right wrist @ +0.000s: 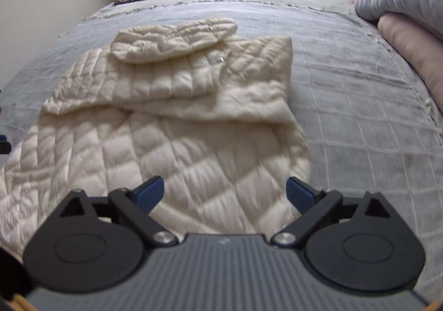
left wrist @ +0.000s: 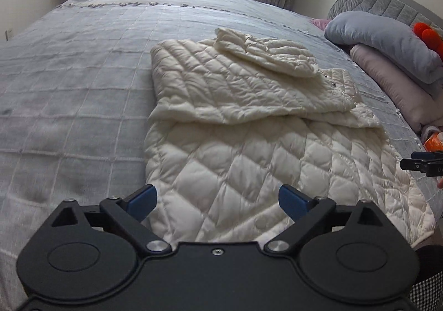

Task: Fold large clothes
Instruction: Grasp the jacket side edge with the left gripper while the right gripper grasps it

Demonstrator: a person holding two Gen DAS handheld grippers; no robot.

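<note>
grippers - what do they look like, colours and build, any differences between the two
Both are black, with two round disc housings, angled link arms on silver pivot screws, and blue finger pads. The left gripper has a smooth black body; the right gripper has a grey ribbed one. No cables or sleeves show.

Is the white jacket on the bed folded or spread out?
Partly folded: the jacket's top half, a sleeve across it, lies doubled over; the lower half is still spread flat.

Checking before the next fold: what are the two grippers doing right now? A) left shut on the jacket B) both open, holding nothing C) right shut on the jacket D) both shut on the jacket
B: the left gripper and right gripper both show spread jaws with the jacket lying loose beneath them.
</note>
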